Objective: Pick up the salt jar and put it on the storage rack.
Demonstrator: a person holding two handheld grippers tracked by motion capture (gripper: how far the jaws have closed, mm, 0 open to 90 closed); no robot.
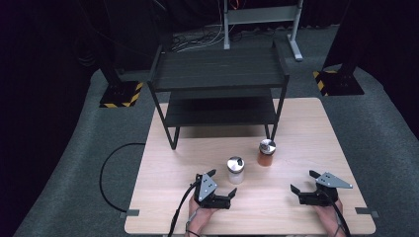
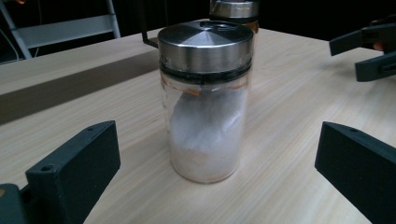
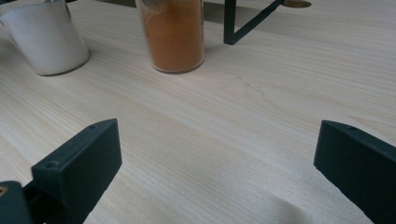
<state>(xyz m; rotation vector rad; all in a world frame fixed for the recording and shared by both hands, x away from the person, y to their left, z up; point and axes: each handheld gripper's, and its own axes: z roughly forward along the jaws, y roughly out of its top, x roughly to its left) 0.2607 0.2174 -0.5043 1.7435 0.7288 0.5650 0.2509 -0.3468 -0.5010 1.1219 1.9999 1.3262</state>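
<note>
A glass jar of white powder [image 1: 235, 170] with a steel lid stands upright on the wooden table [image 1: 306, 133]. In the left gripper view this white jar [image 2: 205, 100] sits just ahead of my open left gripper [image 2: 217, 156], between the lines of its jaws but untouched. A jar of orange powder [image 1: 266, 153] stands a little farther back and to the right. My left gripper [image 1: 223, 182] is beside the white jar, near the front edge. Off to the right, my right gripper [image 1: 303, 180] is open and empty. Its own view shows the orange jar [image 3: 173, 35] and white jar [image 3: 46, 39] well ahead.
A black two-tier shelf [image 1: 217, 74] stands on the table's far half, its front legs close behind the jars. A black cable [image 1: 106, 173] loops on the grey floor at the left. Stands with yellow-black bases [image 1: 121, 94] flank the table's far corners.
</note>
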